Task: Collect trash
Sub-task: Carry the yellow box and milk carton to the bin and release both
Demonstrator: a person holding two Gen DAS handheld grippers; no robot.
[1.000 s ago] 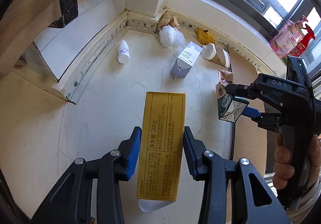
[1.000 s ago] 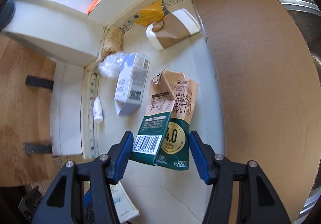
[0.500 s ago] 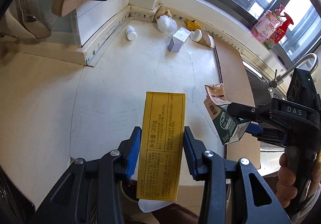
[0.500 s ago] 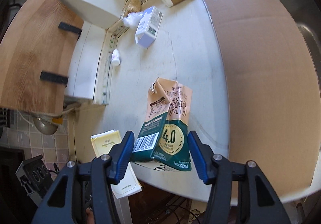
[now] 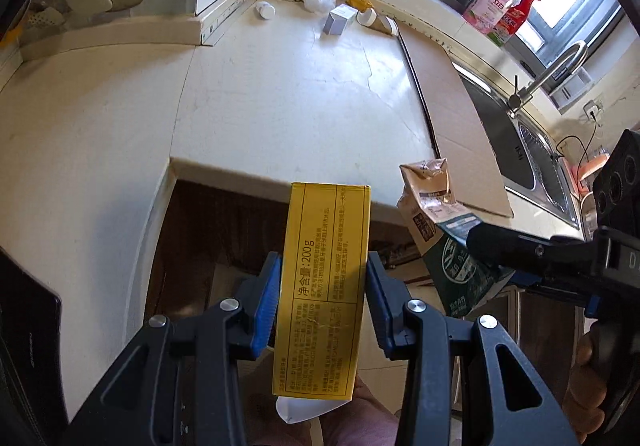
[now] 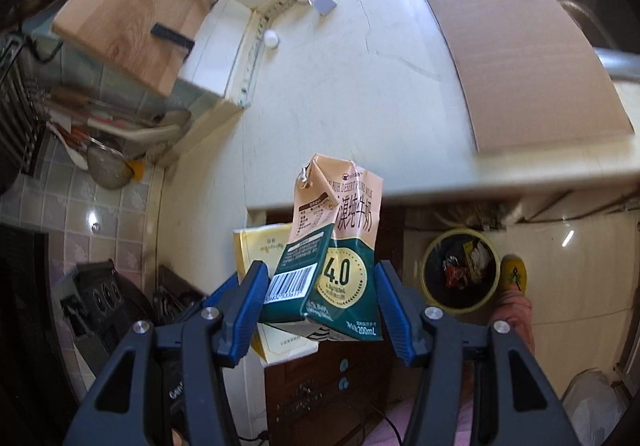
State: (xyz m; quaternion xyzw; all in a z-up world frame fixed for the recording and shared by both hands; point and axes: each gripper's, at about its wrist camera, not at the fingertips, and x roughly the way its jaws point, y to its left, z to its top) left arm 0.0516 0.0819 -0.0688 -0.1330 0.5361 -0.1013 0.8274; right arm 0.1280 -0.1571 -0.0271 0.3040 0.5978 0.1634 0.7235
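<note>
A: Trash in both grips, off the counter edge! The left gripper [image 5: 320,302] has its blue pads pressed on both sides of the yellow box [image 5: 325,286], held in the air in front of the white countertop [image 5: 288,98].

B: And to its right, the right gripper [image 6: 320,306] is clamped on the crumpled milk carton [image 6: 334,258], torn spout up.

A: Lower right, a yellow-rimmed trash bin [image 6: 460,272] sits on the floor, wrappers inside.

B: More litter is at the counter's far corner: a white carton [image 5: 339,19] and a plastic bag [image 5: 318,0].
</note>
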